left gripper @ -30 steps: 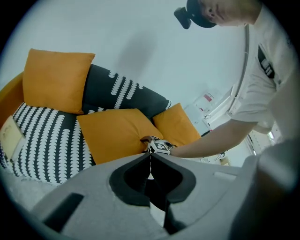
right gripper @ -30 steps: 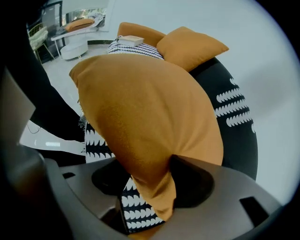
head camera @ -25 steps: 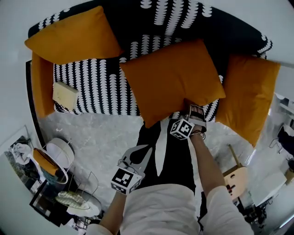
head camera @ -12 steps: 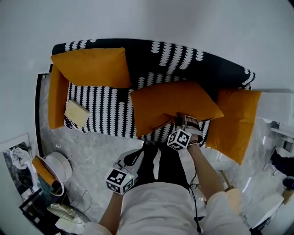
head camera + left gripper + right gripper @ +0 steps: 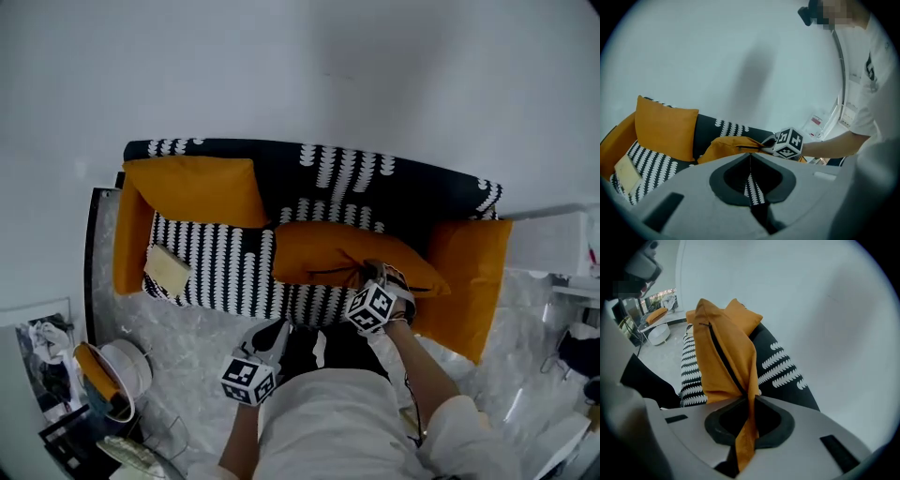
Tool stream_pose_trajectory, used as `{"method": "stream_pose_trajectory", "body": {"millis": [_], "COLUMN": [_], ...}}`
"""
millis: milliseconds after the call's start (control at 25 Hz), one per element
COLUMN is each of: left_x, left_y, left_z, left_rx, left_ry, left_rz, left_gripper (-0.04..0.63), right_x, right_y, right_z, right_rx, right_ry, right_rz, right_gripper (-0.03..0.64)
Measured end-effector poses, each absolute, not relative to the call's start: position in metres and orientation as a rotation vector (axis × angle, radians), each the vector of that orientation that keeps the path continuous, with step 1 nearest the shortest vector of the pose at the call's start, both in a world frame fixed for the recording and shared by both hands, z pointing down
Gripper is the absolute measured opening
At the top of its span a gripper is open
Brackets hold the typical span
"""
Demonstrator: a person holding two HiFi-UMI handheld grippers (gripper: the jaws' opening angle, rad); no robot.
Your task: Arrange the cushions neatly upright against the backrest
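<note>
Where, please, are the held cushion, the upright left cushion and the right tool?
Held cushion [image 5: 323, 255], head view, middle of its face.
Left cushion [image 5: 192, 190], head view, centre of its front.
Right tool [image 5: 751, 401], right gripper view, between its tips.

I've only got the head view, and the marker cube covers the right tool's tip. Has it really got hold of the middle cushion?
Observer: Yes. In the right gripper view the right tool has just been closing its jaws, which now pinch an edge of the middle cushion near its zip.
Operator: And the other one, anything in it?
Observer: No. The left gripper view shows the left tool with jaws together, nothing between them.
Operator: Is the one at the sofa's left end standing?
Observer: Yes, the left gripper view shows the left-end cushion upright against the backrest.
</note>
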State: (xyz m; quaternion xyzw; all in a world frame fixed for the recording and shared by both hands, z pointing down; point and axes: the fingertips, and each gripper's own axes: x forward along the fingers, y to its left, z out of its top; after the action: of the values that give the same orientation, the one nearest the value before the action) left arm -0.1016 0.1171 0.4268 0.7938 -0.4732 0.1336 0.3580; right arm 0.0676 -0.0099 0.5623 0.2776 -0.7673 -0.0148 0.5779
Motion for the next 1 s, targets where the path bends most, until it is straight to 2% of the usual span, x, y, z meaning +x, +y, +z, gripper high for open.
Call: {"method": "stream_pose_trajectory", "body": {"millis": [600,840,1000], "left_x": [-0.040,-0.027,-0.017], "left_y": [0.089,0.082,0.079], "left_z": [0.407,0.406,0.409], "left_rx": [2.046,2.027,2.014], "left_ry": [-1.276,-1.282,-1.265], "left_rz": [0.398,0.445,0.461], "left_gripper": [0.014,0.014,0.014], "right_x": [0.110,0.112,0.094], "right_y": [-0.035,-0.070,-0.107], "right_z": [0.549,0.588,0.599], "right_rx": [0.390,0.383,0.387], "right_ry": [-1.878,-1.904,-1.902], "right_rz": [0.035,0.140,0.047], "right_gripper": [0.026,0.026,0.026]}}
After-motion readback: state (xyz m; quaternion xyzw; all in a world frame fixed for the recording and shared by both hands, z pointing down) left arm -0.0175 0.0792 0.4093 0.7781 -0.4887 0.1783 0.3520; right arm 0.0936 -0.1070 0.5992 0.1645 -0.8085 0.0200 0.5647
